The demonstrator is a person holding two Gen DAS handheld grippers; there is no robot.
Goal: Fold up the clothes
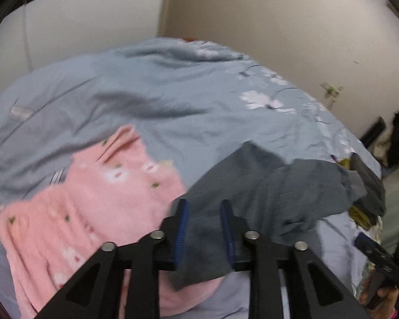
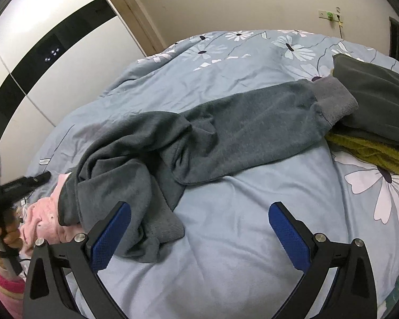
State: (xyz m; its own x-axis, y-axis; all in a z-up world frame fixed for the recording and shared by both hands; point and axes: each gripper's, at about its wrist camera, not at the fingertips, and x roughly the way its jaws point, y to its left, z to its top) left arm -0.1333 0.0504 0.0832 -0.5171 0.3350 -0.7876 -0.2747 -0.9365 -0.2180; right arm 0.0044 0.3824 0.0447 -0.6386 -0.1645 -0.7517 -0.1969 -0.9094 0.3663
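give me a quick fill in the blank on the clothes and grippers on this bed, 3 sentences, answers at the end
1. The left gripper has its blue pads closed on the ____ garment.
2. The right gripper hangs over the bedspread with its jaws ____.
3. Partly under the grey garment, on the left gripper's side, lies a fuzzy ____ garment.

Missing words: grey; open; pink
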